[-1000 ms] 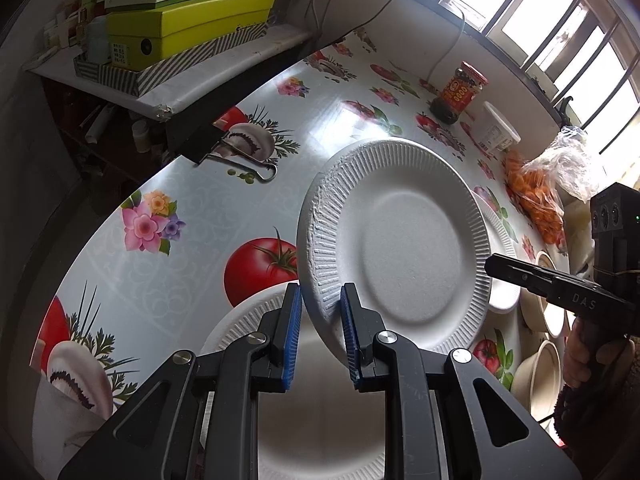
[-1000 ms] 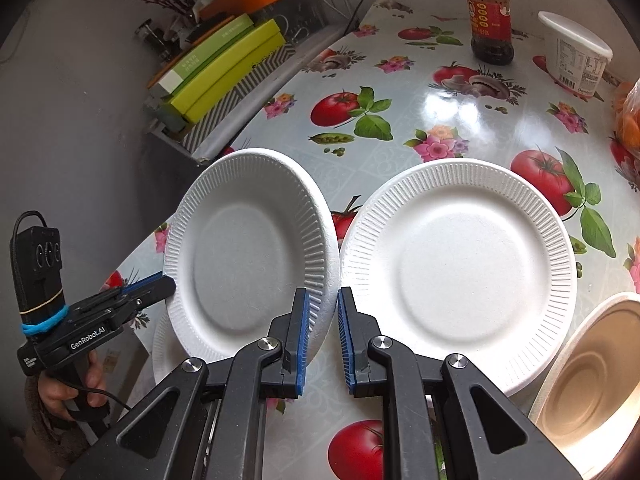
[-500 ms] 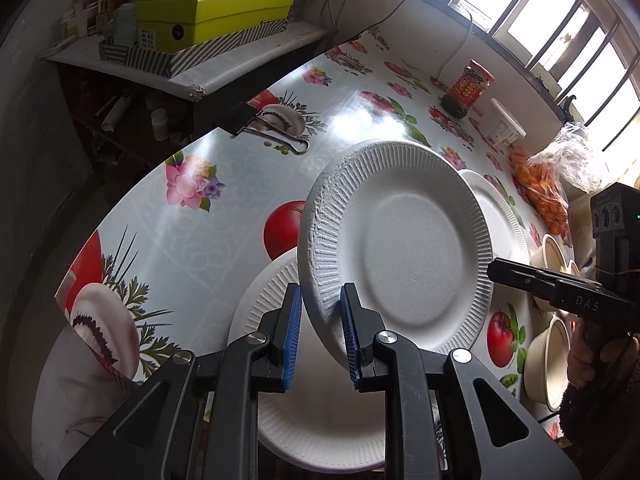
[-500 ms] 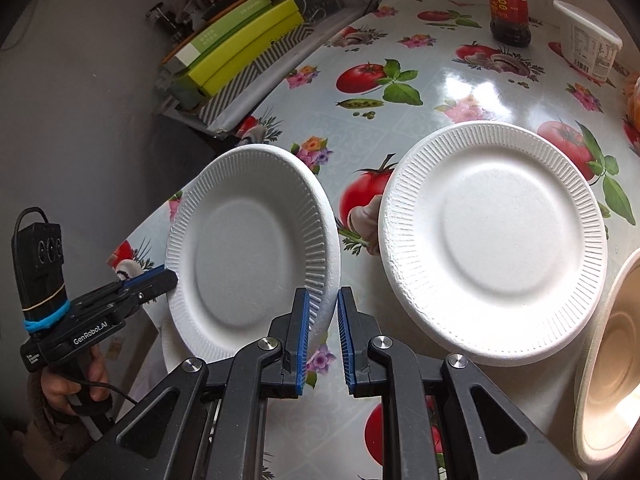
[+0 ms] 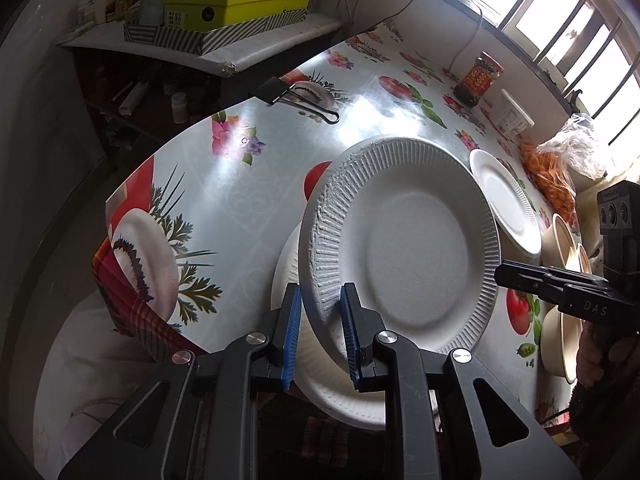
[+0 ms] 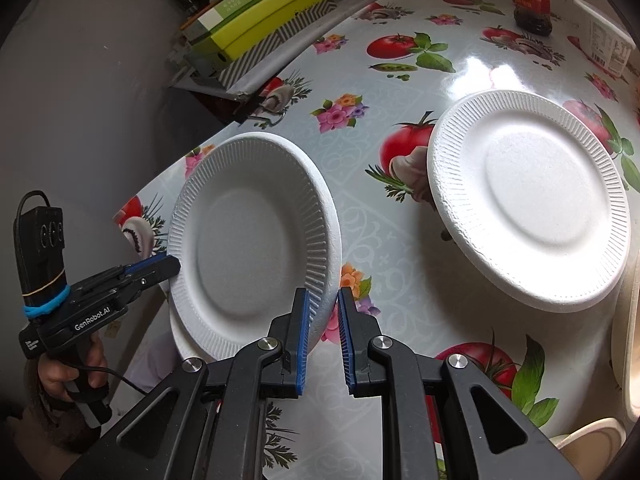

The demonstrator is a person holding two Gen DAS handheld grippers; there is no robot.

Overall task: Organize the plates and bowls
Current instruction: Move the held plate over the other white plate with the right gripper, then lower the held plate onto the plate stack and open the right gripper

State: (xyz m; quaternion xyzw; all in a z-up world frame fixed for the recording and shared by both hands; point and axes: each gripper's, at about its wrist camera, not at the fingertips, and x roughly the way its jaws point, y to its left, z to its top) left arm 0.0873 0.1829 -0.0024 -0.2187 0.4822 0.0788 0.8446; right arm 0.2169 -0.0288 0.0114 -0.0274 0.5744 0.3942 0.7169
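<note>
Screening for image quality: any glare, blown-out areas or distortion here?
Left wrist view: the windows are blown out, with glare streaks on the glossy tablecloth; the left border is dark. Right wrist view: glare patch on the tablecloth near the white tub; the far paper plate looks bright. Both views show fisheye bending; focus looks sharp.

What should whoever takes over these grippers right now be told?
Grippers: left gripper shut on one rim of the held plate, right gripper shut on the opposite rim.
Things: the held plate is tilted, above a second plate lying at the table edge. A third plate lies alone further in; bowls sit beyond it.
Done: one plate lifted over another.
Left: probably set it on the second plate, add the third plate, then gather the bowls.
</note>
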